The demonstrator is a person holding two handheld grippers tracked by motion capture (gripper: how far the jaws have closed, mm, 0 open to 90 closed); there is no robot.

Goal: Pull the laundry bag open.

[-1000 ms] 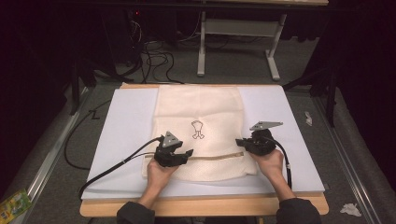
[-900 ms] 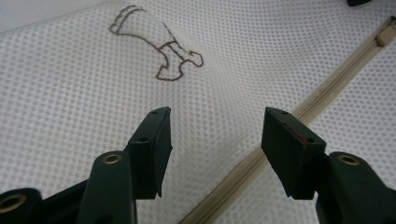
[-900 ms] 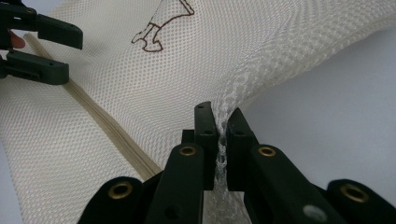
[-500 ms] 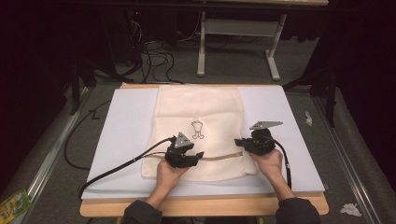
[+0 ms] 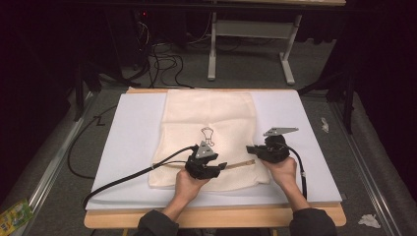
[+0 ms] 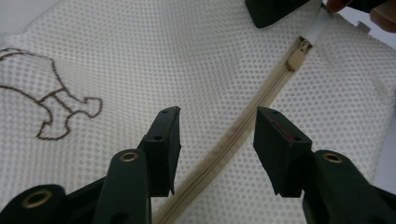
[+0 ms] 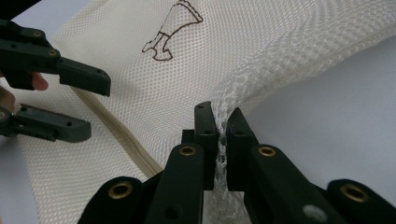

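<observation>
A cream mesh bag (image 5: 211,108) with a small brown stitched figure (image 5: 208,135) lies flat on a white board (image 5: 133,137). A beige zipper (image 5: 240,163) runs across its near part. My left gripper (image 5: 222,168) is low over the bag, jaws open. In the left gripper view (image 6: 215,114) the zipper (image 6: 233,135) passes between the jaws untouched, its slider (image 6: 296,55) farther ahead; the jaws have just been closing. My right gripper (image 5: 251,150) is shut on a pinched fold of mesh (image 7: 233,93) at the bag's right edge (image 7: 219,112). The left gripper (image 7: 95,109) stands open nearby.
The board rests on a wooden table (image 5: 211,217). A black cable (image 5: 128,177) trails left from the left gripper. Behind the table stand a white metal frame (image 5: 246,34) and loose cables on the floor. A green packet (image 5: 14,214) and crumpled paper (image 5: 369,220) lie on the floor.
My left hand has slid to the right along the zipper, closer to the right gripper, and its jaws have narrowed. The right hand has kept its grip in place.
</observation>
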